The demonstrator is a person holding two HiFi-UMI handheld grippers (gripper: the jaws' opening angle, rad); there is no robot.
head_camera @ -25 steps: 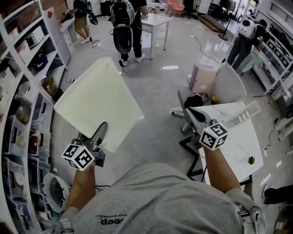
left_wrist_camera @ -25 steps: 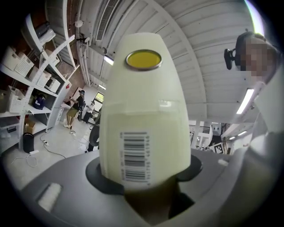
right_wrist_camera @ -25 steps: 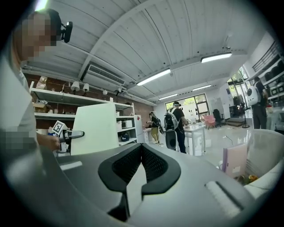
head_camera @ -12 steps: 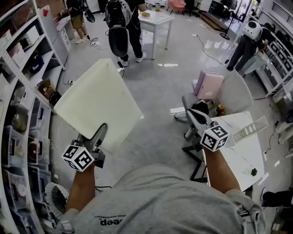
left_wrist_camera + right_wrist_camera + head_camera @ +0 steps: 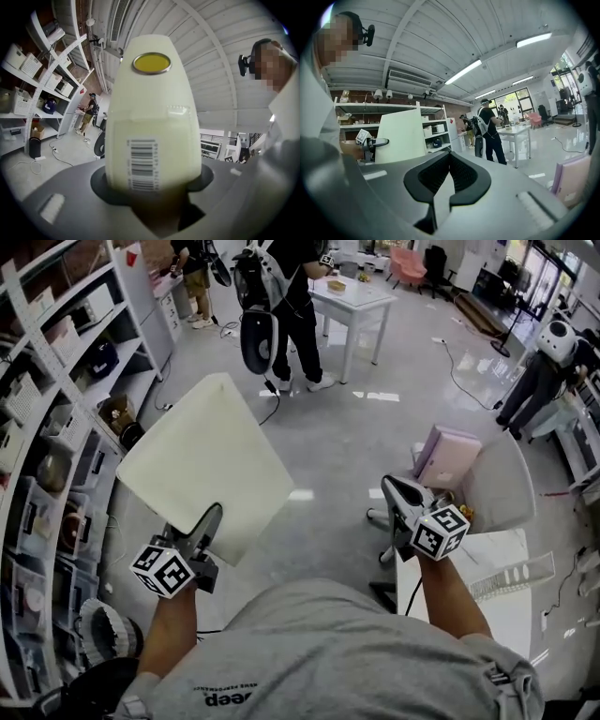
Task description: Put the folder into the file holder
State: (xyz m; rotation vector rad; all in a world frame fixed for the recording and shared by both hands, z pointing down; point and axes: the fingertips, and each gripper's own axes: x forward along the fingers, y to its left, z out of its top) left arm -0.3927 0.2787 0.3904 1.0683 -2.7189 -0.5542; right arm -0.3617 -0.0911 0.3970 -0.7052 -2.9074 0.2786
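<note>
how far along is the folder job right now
Done: the folder is picked up, gripped in the left gripper. In hand: it is held over the floor, apart from the table. Left: reaching the file holder on that table and slotting it in. The right gripper is shut, empty.

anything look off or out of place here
Nothing looks spilled or broken. The one odd sight is the pale folder, clamped near its lower corner by the left gripper. It hangs tilted over the floor, well away from the white table with the file holder. The right gripper is shut and empty.
</note>
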